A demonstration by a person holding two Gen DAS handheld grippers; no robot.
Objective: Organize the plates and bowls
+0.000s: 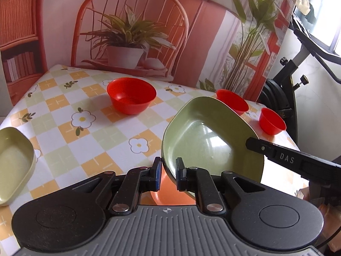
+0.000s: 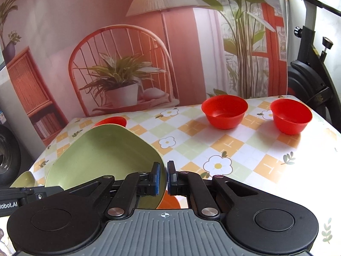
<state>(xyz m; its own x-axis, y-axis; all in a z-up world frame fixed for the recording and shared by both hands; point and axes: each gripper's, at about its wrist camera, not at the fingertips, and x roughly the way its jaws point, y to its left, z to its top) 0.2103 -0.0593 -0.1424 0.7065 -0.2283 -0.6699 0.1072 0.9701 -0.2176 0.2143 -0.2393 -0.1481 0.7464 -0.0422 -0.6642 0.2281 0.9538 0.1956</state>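
- The worktop (image 1: 70,115), covered in a checked cloth of orange, green and white squares with daisy prints, carries everything; take the tilted green plate as your landmark.
- That glossy sage-green plate with rounded corners (image 1: 204,140) is lifted and tipped steeply, its rim caught by both tools at once, over an orange plate (image 1: 164,189) that shows just beneath it.
- A second green plate of the same kind (image 1: 15,160) lies flat well to the left of the landmark.
- Three red plastic bowls sit beyond it: a larger one (image 1: 131,98) to the far left, one (image 1: 232,100) partly hidden behind its top edge, and one (image 1: 272,121) off to its far right.
- My reading is that you are stacking the green plate onto the orange one, so level it before lowering, and let only one tool go at a time so it cannot slap down.
- Your left gripper (image 1: 168,175) has its fingers part-way apart, straddling the plate's lower rim; whether the left pad truly presses the rim I cannot tell.
- Your right gripper (image 2: 163,178) has its fingers nearly together, pinching the plate's thin edge between the blue pads.
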